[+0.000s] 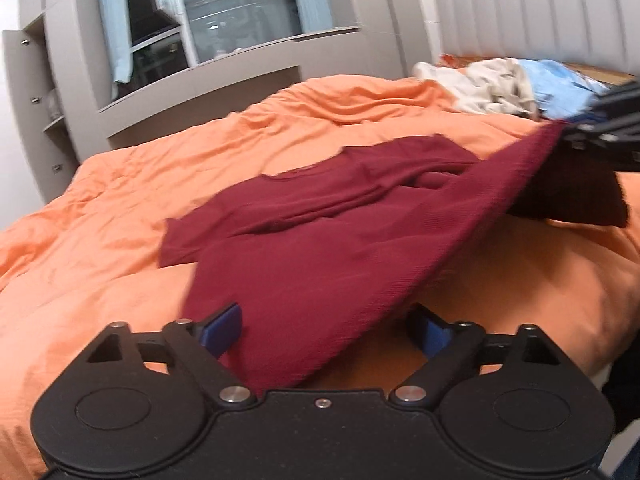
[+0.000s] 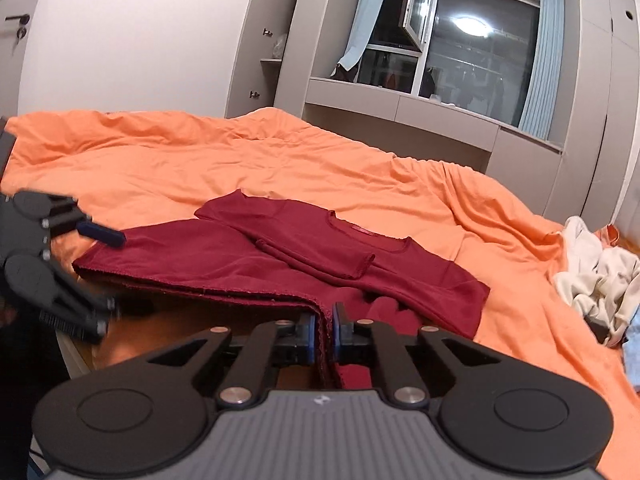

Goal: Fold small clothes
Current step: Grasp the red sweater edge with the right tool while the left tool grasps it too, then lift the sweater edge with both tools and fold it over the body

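Observation:
A dark red knit top point(image 1: 304, 248) lies on the orange bedcover point(image 1: 120, 208), its sleeves folded across the body. My left gripper point(image 1: 326, 326) is open, its blue pads on either side of the hem, which lies between them. My right gripper point(image 2: 325, 334) is shut on the other hem corner of the red top point(image 2: 280, 264) and lifts it a little off the bed. The right gripper also shows at the right edge of the left wrist view point(image 1: 600, 136), and the left gripper at the left edge of the right wrist view point(image 2: 96, 268).
A pile of cream and light blue clothes point(image 1: 504, 84) lies near the padded headboard point(image 1: 536, 12); it also shows in the right wrist view point(image 2: 600, 280). Grey cupboards and a window point(image 2: 460, 40) stand beyond the bed. The bed's near edge is just below the grippers.

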A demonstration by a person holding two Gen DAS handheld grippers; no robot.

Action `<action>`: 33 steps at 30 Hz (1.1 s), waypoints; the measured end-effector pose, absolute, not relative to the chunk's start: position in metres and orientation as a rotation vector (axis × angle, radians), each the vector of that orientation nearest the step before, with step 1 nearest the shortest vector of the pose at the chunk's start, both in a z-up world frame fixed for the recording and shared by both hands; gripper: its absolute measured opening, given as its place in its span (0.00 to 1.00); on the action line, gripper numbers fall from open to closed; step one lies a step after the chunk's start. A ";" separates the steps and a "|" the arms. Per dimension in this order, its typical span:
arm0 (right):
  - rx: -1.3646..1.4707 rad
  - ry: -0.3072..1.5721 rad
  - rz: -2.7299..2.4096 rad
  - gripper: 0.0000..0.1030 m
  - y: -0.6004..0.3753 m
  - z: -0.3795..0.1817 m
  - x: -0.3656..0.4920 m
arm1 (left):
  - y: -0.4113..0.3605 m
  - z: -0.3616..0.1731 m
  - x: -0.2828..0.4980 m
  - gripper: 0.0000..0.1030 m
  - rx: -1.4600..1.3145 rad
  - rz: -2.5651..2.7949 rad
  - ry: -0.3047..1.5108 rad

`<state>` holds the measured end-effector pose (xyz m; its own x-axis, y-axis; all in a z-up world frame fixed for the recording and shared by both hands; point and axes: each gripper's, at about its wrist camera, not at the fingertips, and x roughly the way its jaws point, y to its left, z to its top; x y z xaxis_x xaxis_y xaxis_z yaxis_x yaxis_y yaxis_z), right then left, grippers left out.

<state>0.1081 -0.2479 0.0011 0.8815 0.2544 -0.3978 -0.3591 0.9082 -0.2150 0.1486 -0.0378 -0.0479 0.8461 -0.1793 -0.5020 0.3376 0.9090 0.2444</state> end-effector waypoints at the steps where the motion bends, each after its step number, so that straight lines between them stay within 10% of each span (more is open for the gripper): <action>1: -0.305 0.374 0.321 0.09 -0.248 0.000 0.107 | -0.033 -0.047 0.152 0.85 0.343 -0.258 0.496; 4: -0.369 0.387 0.314 0.09 -0.244 -0.008 0.101 | -0.019 -0.043 0.157 0.79 0.391 -0.205 0.491; 9: -0.459 0.464 0.310 0.24 -0.235 -0.031 0.097 | 0.004 -0.035 0.165 0.38 0.405 -0.194 0.503; 18: -0.648 0.502 0.242 0.50 -0.232 -0.049 0.081 | 0.013 -0.030 0.163 0.15 0.379 -0.242 0.462; 23: -0.768 0.503 0.222 0.47 -0.223 -0.062 0.076 | 0.020 -0.020 0.163 0.09 0.323 -0.235 0.429; 33: -0.717 0.387 0.103 0.06 -0.233 -0.050 0.072 | 0.033 0.010 0.158 0.06 0.219 -0.205 0.296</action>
